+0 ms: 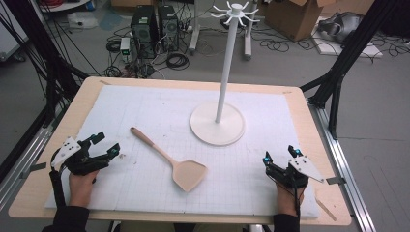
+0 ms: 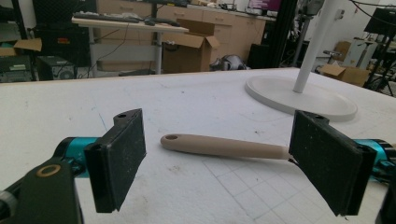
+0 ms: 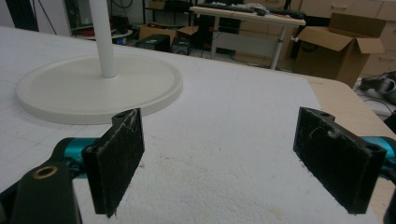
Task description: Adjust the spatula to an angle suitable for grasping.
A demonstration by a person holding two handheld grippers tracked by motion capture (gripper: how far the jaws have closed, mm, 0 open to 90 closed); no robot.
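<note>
High view: overhead from person's side, facing forward over whole table (image 1: 309, 145). Gripper views: low, near the mat, facing forward along their jaws. All share the white stand base (image 1: 217, 123) (image 2: 299, 95) (image 3: 98, 88).

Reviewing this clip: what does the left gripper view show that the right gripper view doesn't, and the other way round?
Left gripper view: the tan spatula's handle, with a hole at its end, lying on the white mat ahead of the open jaws. Right gripper view: the wooden table edge beyond the mat, and bare mat between its open jaws. Both: the white stand's round base and pole, plus cardboard boxes behind.
</note>
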